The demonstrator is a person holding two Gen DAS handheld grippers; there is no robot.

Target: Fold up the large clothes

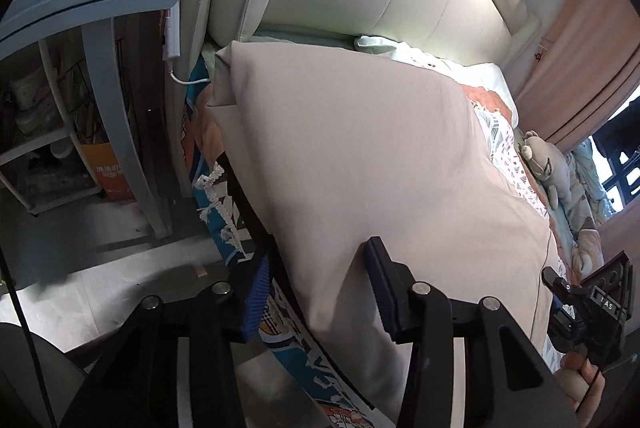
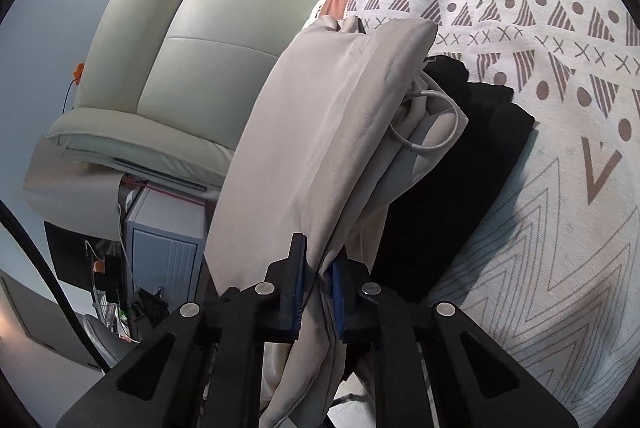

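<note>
Off to the right of my left tool, the black block (image 1: 600, 304) on my other tool carries small white characters that look like "AS". The orange box (image 1: 108, 168) far off to its left has white print too blurred to read.

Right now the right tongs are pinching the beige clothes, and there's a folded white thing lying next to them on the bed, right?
Not white: the folded thing beside the beige clothes is black, as the right wrist view shows. The right tongs do pinch the beige clothes.
</note>
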